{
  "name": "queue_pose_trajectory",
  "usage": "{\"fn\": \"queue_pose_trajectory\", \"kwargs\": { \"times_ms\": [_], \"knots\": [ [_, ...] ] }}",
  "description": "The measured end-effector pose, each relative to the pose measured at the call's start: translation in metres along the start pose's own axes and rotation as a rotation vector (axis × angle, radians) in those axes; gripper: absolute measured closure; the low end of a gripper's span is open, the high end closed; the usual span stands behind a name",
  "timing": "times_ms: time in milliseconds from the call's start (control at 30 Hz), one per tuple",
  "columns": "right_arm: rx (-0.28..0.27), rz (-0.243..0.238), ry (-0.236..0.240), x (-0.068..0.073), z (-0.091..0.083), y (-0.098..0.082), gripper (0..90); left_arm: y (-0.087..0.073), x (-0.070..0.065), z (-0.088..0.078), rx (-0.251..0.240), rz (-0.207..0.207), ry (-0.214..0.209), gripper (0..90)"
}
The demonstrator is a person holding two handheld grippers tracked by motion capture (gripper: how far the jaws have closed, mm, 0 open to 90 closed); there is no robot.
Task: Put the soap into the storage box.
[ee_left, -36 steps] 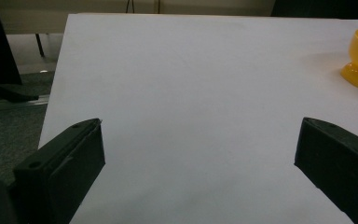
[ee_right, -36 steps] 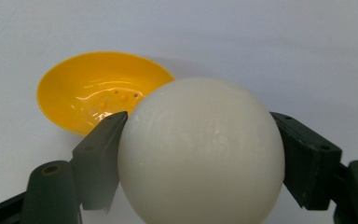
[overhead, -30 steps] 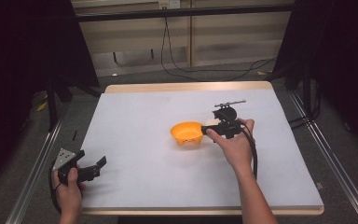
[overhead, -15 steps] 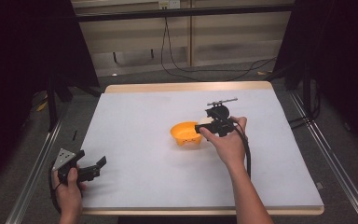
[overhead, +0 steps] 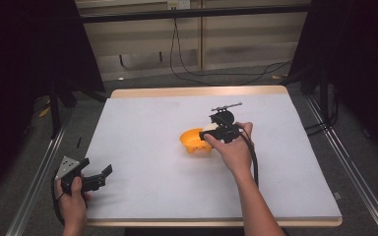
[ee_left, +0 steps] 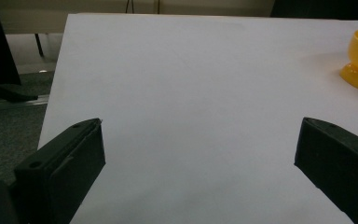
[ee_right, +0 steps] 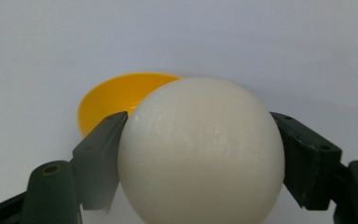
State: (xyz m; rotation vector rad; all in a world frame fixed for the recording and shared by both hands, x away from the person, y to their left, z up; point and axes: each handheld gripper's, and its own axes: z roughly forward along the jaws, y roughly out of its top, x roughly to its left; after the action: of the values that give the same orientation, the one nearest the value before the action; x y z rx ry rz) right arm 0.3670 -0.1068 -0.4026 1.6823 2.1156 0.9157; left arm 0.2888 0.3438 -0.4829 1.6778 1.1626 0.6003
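White egg carried to the orange cup

The table (overhead: 142,128) with its white cover is the largest thing, and the orange cup (overhead: 195,141) stands near its middle, the landmark here. Just beside the cup, on its right, the right gripper (overhead: 207,135) has its 2 jaws pinching a white egg (ee_right: 200,154), which hangs at the cup's rim with the bowl behind it in the right gripper view. Well away from the cup, at the near left edge, the left gripper (overhead: 104,173) rests with its 2 jaws spread and nothing between them. To seat the egg well, I'd centre it over the bowl, lower it until it rests, then ease the jaws apart slowly.
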Motion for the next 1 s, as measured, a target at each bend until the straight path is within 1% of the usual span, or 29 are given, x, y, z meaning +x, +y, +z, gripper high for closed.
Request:
{"fn": "queue_pose_trajectory", "kwargs": {
  "times_ms": [400, 700, 833, 1000],
  "knots": [
    [0.011, -0.008, 0.012, 0.009, 0.014, 0.003, 24.1, 0.000, 0.000, 0.000, -0.001, 0.000, -0.001, 1.4],
    [0.032, -0.019, 0.018, 0.021, 0.027, 0.008, 24.0, 0.000, 0.000, 0.000, -0.002, -0.002, -0.003, 1.4],
    [0.034, -0.021, 0.018, 0.022, 0.030, 0.009, 24.1, 0.000, 0.000, 0.000, -0.002, -0.003, -0.002, 1.4],
    [0.040, -0.021, 0.008, 0.023, 0.035, 0.010, 24.0, 0.000, 0.000, 0.000, -0.004, -0.004, -0.006, 1.4]
  ]
}}
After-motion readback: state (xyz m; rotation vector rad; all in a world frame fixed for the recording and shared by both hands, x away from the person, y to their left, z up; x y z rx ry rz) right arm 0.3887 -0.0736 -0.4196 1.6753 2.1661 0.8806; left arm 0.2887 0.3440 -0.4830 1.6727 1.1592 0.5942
